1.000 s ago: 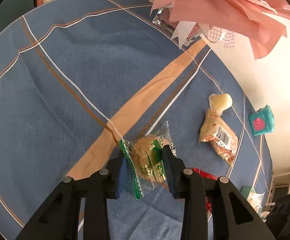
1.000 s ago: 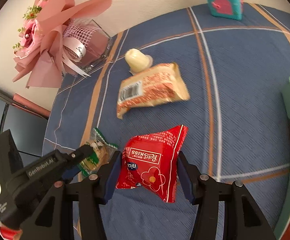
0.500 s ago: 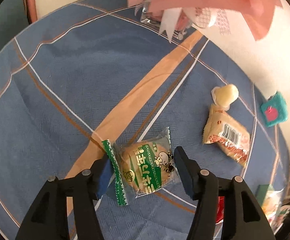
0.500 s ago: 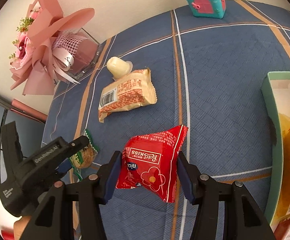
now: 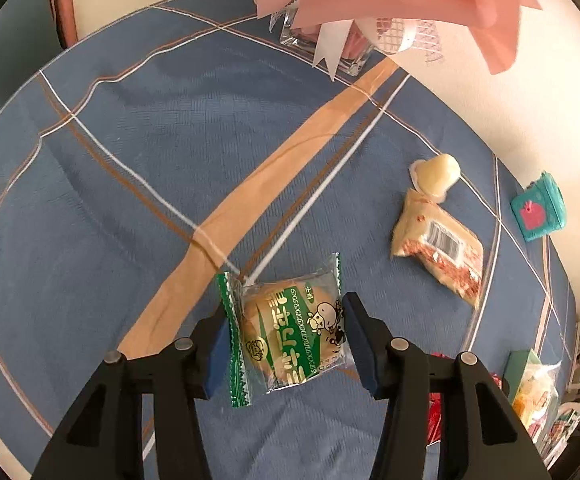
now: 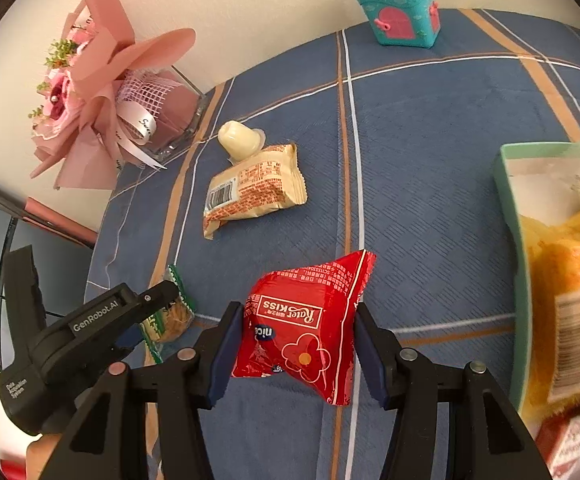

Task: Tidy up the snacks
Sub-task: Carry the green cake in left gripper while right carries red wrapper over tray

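The left gripper (image 5: 285, 344), its jaws just closing in, clasps a clear green-striped round biscuit packet (image 5: 290, 332) above the blue plaid tablecloth (image 5: 129, 160). The right gripper (image 6: 298, 344) grips a glossy red snack pouch (image 6: 306, 328), just left of a mint-green cardboard box (image 6: 508, 208). A beige barcode-printed wrapper (image 6: 253, 188) lies beyond the pouch, touching a cream jelly cup (image 6: 239, 140).
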`<state>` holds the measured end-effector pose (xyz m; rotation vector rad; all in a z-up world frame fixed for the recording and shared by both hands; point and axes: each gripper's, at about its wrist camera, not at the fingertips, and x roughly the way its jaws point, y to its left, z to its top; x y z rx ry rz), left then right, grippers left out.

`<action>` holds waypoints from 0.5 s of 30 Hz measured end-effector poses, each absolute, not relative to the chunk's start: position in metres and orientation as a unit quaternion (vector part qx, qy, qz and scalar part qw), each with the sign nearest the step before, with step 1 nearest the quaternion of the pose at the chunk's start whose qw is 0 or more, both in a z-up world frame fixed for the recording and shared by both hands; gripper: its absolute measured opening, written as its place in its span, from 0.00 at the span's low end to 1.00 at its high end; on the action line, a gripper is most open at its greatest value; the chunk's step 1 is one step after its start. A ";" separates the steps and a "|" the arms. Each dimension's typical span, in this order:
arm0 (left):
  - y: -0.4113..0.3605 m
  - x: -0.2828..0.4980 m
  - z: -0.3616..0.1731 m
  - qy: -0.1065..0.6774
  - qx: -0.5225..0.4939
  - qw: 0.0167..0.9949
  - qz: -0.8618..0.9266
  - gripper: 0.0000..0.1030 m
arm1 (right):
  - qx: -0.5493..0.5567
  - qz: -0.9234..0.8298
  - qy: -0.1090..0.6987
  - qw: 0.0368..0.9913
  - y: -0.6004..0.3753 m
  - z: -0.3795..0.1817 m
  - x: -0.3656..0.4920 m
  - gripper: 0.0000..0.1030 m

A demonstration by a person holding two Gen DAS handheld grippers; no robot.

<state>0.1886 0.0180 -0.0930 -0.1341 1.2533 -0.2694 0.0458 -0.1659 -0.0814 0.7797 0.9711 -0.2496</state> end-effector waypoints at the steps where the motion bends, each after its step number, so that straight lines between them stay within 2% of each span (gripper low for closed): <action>1: 0.018 0.184 -0.091 0.585 -0.063 0.799 -0.124 0.52 | 0.363 -0.117 0.453 0.806 -0.166 -0.080 0.043 0.55; 15: -0.007 0.127 -0.057 0.568 -0.027 0.808 -0.154 0.52 | 0.345 -0.133 0.424 0.827 -0.170 -0.035 -0.010 0.55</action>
